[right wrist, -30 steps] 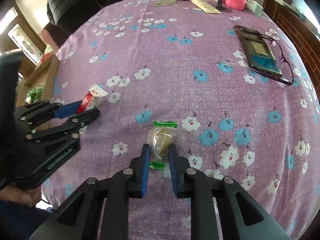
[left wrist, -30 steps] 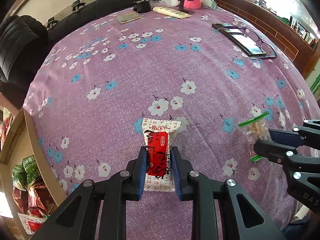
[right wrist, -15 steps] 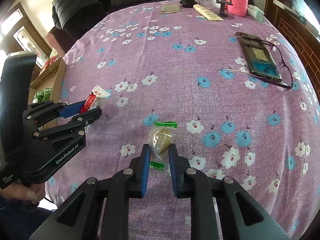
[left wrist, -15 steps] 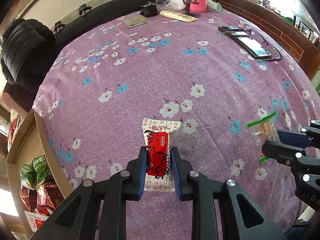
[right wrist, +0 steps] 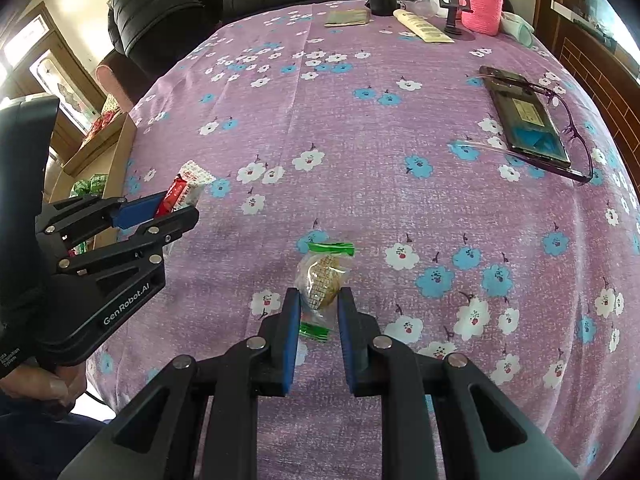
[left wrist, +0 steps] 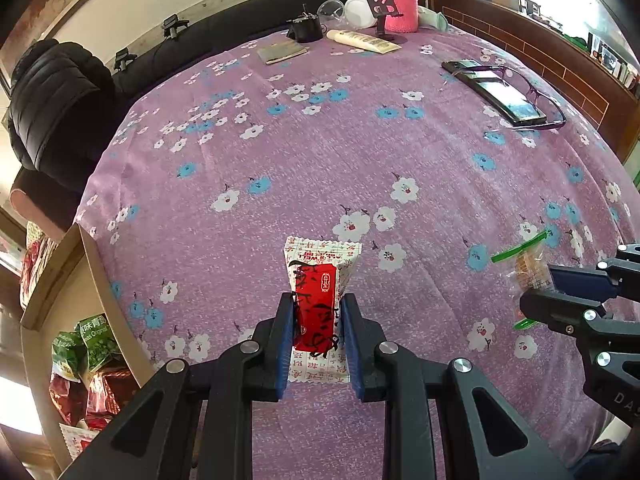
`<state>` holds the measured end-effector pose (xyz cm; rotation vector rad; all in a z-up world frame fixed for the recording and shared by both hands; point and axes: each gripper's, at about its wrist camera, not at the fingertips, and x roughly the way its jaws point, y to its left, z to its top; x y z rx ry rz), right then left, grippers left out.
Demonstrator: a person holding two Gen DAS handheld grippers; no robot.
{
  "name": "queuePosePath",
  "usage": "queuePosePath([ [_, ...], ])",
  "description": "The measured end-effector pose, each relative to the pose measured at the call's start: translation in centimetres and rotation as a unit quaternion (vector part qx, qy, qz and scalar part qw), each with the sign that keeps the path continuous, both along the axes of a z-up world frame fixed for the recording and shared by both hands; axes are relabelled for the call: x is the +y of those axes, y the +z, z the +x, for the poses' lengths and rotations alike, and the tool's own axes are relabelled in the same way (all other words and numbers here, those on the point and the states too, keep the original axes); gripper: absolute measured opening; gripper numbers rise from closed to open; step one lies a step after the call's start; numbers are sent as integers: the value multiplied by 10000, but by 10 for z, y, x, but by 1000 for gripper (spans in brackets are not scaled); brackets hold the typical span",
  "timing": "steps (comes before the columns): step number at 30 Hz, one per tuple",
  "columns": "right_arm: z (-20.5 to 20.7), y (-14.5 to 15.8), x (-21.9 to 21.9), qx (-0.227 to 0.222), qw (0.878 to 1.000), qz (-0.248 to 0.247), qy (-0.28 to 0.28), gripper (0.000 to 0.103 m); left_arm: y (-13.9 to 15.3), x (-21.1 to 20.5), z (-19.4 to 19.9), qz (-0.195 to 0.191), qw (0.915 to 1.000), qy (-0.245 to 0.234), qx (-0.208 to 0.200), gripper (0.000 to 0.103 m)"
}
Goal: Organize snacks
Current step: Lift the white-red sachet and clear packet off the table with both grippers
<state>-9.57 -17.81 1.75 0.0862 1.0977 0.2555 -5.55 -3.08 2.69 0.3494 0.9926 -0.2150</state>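
Note:
My left gripper (left wrist: 316,300) is shut on a white snack packet with a red label (left wrist: 320,292), held above the purple flowered tablecloth (left wrist: 320,152). In the right wrist view that same left gripper (right wrist: 176,210) sits at the left edge with the red and white packet (right wrist: 186,188) sticking out of it. My right gripper (right wrist: 319,294) is shut on a clear wrapped cracker with green ends (right wrist: 322,276). From the left wrist view the right gripper (left wrist: 536,286) comes in at the right with the cracker pack (left wrist: 524,260) between its fingers.
A cardboard box (left wrist: 92,280) beside the table's left edge holds green and red snack bags (left wrist: 88,356). A phone with glasses (right wrist: 528,120) lies at the right. A pink bottle (right wrist: 482,0), a tube, a stand and a booklet crowd the far edge. A black jacket (right wrist: 160,4) hangs behind.
Both grippers have lifted slightly with their snacks, so more of the table and the far wall shows. The grips on both packets are unchanged.

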Motion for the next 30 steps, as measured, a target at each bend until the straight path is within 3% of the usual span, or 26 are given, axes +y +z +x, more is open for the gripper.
queuePosePath([
  [20, 0, 3, 8, -25, 10000, 10, 54, 18, 12, 13, -4, -13, 9998, 84, -175, 24],
  [30, 4, 7, 21, -86, 9996, 13, 267, 18, 27, 36, -7, -78, 9985, 389, -375, 24],
])
